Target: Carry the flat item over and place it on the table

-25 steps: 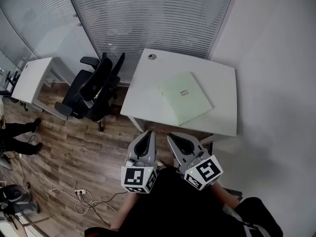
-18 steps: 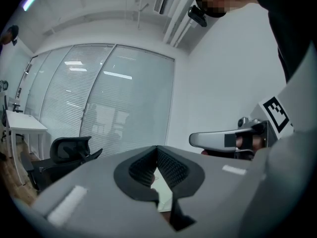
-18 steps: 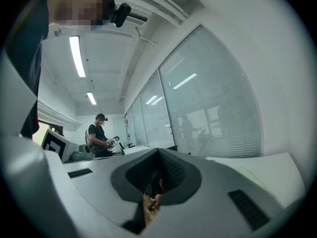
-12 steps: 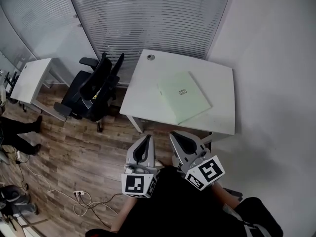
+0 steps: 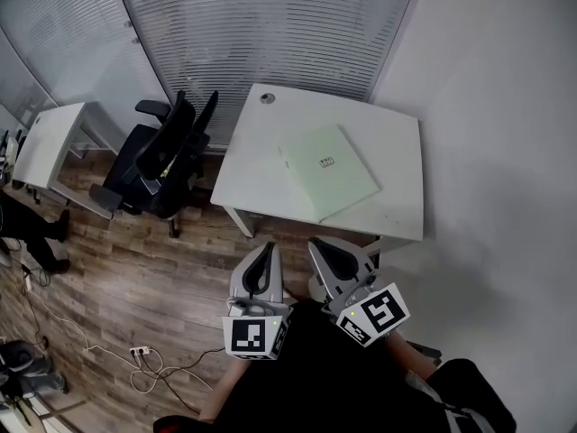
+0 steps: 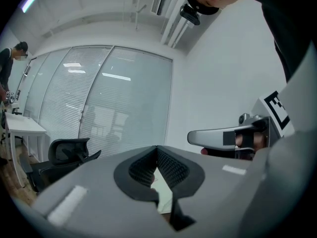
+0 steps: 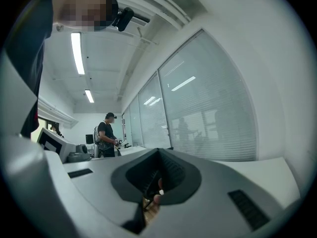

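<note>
Head view looks steeply down on a white table (image 5: 261, 165) that stands against a wall of window blinds (image 5: 270, 25). The flat item (image 5: 329, 171) lies on the table's right half. It is a thin, pale green, roughly square sheet-like thing, maybe a folder or booklet. A small dark label sits at its middle. It rests flat on the tabletop, turned at an angle to the table's edges, with one corner close to the near edge and another pointing toward the right edge. A small round grommet (image 5: 265, 98) sits at the far left corner of the table.

Two black office chairs (image 5: 158, 156) stand just beside the table's left edge on a wooden floor (image 5: 135, 278), where loose cables (image 5: 135, 359) lie.

Both tools are held side by side short of the table's near edge, apart from the flat item. The left gripper (image 5: 268, 249) has its jaws pressed together with nothing between them. The right gripper (image 5: 317, 244) likewise has its jaws closed and empty.
</note>
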`<act>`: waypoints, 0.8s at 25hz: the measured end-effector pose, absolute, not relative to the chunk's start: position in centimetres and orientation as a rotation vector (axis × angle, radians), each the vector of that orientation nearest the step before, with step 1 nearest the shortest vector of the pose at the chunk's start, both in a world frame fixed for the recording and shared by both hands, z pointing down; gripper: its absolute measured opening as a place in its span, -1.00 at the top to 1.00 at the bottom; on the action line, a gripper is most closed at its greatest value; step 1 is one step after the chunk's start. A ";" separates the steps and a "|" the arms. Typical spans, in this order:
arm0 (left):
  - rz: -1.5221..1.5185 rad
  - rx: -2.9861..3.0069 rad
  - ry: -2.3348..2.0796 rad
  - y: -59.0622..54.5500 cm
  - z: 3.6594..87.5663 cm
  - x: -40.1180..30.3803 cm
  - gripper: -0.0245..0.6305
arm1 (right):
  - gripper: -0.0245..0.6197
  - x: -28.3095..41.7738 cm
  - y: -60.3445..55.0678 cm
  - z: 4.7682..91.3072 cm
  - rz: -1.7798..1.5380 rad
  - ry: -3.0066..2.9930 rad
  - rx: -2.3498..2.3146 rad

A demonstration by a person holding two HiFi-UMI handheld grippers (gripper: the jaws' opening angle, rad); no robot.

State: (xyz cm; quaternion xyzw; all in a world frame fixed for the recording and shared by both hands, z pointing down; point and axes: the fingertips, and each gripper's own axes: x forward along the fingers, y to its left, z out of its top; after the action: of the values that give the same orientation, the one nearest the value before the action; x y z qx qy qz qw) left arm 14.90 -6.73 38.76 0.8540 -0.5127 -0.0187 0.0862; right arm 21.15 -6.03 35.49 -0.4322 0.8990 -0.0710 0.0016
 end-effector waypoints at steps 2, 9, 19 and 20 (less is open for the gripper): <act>-0.056 2.543 -1.510 -6.6 38.8 15.2 0.91 | 0.93 21.3 -6.0 35.5 -0.224 2.822 -1.363; -0.043 2.537 -1.483 -6.8 39.7 16.1 0.91 | 0.93 21.7 -6.1 35.9 -0.230 2.828 -1.369; 0.002 2.568 -1.464 -7.3 39.7 17.0 0.91 | 0.93 22.2 -6.6 35.9 -0.247 2.825 -1.383; 0.013 2.572 -1.461 -7.4 39.8 17.2 0.91 | 0.93 22.3 -6.7 36.0 -0.249 2.825 -1.384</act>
State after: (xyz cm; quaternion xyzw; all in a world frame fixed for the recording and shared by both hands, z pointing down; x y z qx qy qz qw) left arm 17.21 -7.38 39.81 0.8659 -0.4917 0.0043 0.0918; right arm 22.33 -6.74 36.00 -0.4386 0.8952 -0.0789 -0.0069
